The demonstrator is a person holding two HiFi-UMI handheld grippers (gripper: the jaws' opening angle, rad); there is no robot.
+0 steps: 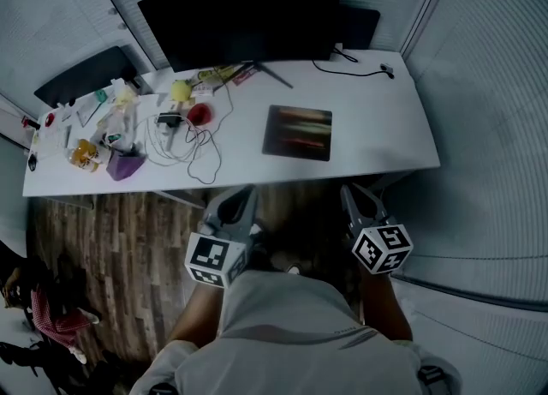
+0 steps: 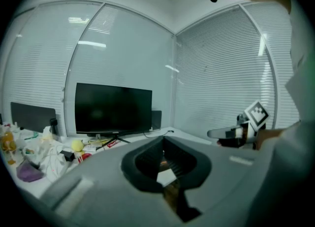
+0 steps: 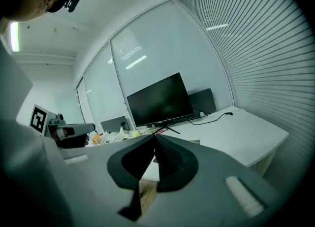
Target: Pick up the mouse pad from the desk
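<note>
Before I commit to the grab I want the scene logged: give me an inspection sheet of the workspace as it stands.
Surface: white desk; its right half holds only the pad and a cable.
Job's things: mouse pad lies flat, right of centre, nothing on it, untouched.
Clutter: left end crowded, with a yellow ball, red object, purple item and orange bottle.
Tools: left tool and right tool both shut, empty, short of the desk's front edge.
Cables: white cord tangle left of the pad, apart from it; black cable at the back right.
Surroundings: monitor at the back; blinds on the walls; wood floor below.
</note>
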